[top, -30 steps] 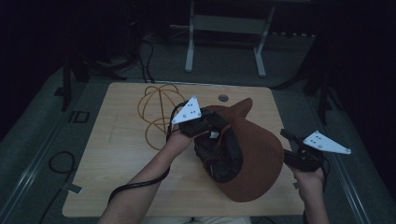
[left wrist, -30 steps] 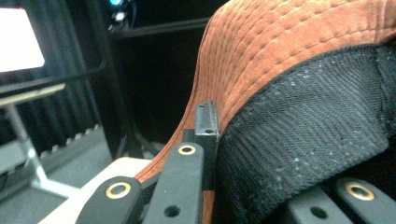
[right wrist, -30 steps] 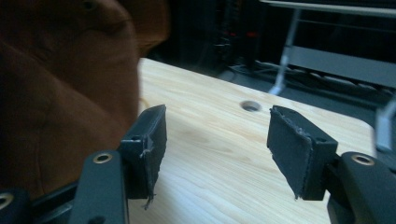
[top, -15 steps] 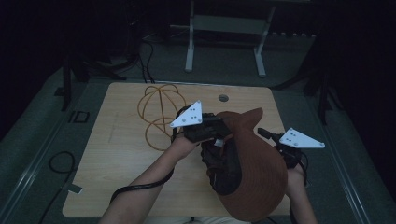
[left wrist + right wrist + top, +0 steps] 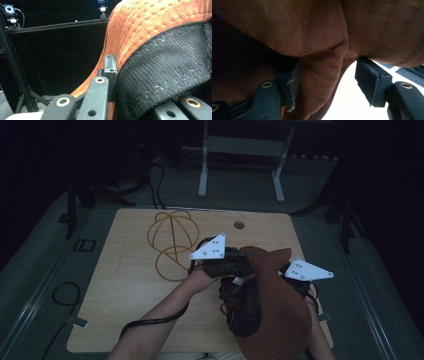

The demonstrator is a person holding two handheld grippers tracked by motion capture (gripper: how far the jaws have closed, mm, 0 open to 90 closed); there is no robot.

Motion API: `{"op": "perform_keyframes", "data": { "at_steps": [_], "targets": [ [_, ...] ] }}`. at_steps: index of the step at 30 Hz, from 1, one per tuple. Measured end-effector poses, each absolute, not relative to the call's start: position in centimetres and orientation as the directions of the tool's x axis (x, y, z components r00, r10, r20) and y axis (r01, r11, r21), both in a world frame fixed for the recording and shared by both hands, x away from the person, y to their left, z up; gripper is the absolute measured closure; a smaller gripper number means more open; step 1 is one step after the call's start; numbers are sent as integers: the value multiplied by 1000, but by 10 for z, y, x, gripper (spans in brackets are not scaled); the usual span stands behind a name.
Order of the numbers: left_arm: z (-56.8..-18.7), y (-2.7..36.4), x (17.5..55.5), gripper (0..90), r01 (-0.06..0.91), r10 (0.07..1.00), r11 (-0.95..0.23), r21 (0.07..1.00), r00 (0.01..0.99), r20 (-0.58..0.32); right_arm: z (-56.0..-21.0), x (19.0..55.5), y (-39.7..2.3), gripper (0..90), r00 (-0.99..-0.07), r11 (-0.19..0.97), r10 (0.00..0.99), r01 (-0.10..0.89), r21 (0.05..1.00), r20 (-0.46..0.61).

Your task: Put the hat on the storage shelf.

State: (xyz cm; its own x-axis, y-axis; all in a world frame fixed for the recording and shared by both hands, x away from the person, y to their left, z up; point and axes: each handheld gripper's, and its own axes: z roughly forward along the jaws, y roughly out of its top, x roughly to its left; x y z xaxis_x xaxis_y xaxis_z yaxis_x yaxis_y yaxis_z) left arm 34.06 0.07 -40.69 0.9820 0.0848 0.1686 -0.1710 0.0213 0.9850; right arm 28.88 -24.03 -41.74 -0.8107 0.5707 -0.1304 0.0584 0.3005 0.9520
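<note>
Rust-brown suede wide-brimmed hat (image 5: 277, 315) with black mesh lining sits over the right half of the pale wooden table (image 5: 120, 310) in the high view, between the left gripper (image 5: 235, 265) and the right gripper (image 5: 292, 279). One hat, two grippers, one orange wire frame (image 5: 172, 245) lying well apart to the left. Left gripper view: jaws clamped on the hat's edge, suede (image 5: 160, 27) outside, mesh inside. Right gripper view: jaws apart, a fold of the brown hat (image 5: 322, 72) hanging between them, touching the left pad (image 5: 290, 83), clear of the other.
</note>
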Motion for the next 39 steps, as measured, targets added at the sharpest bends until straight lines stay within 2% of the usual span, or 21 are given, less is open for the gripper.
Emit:
{"op": "perform_keyframes", "data": {
  "at_steps": [6,7,8,10,12,16,21,25,27,28,30,33,36,39],
  "targets": [
    [-408,-1,343,861,-146,84,37,989,986,142,-417,290,-237,439,-819,300,559,53,952,-131],
    [-408,-2,342,861,-141,85,41,989,987,137,-417,290,-236,470,-820,294,558,49,955,-130],
    [-408,-3,343,860,-138,83,42,990,988,134,-416,290,-236,548,-829,290,546,51,956,-121],
    [-408,-3,343,860,-133,90,48,990,988,129,-415,289,-234,569,-829,290,545,45,956,-127],
    [-408,-3,344,860,-129,93,47,991,988,124,-415,290,-234,638,-837,290,533,45,956,-122],
    [-409,-2,344,860,-128,94,44,991,988,124,-415,289,-233,836,-844,280,524,43,959,-115],
    [-408,-1,345,856,-139,89,40,989,987,135,-415,288,-233,870,-852,273,512,40,961,-110],
    [-406,0,347,796,-125,107,19,992,987,123,-415,290,-236,875,-855,252,513,63,966,-78],
    [-403,0,347,705,-95,143,-3,995,985,95,-415,290,-236,876,-851,252,519,64,966,-79],
    [-401,1,347,626,-86,154,-12,996,984,86,-414,291,-237,876,-851,244,520,65,968,-74],
    [-398,1,346,560,-92,175,-47,995,980,99,-413,292,-240,877,-852,223,521,81,972,-48],
    [-394,1,344,476,-118,201,-91,989,970,134,-410,293,-245,878,-845,213,533,84,974,-44],
    [-391,2,340,448,-162,225,-128,979,956,187,-408,293,-248,879,-835,203,548,83,976,-43],
    [-389,4,337,383,-183,265,-157,971,939,220,-405,293,-252,878,-827,196,560,76,978,-49]
  ]
}}
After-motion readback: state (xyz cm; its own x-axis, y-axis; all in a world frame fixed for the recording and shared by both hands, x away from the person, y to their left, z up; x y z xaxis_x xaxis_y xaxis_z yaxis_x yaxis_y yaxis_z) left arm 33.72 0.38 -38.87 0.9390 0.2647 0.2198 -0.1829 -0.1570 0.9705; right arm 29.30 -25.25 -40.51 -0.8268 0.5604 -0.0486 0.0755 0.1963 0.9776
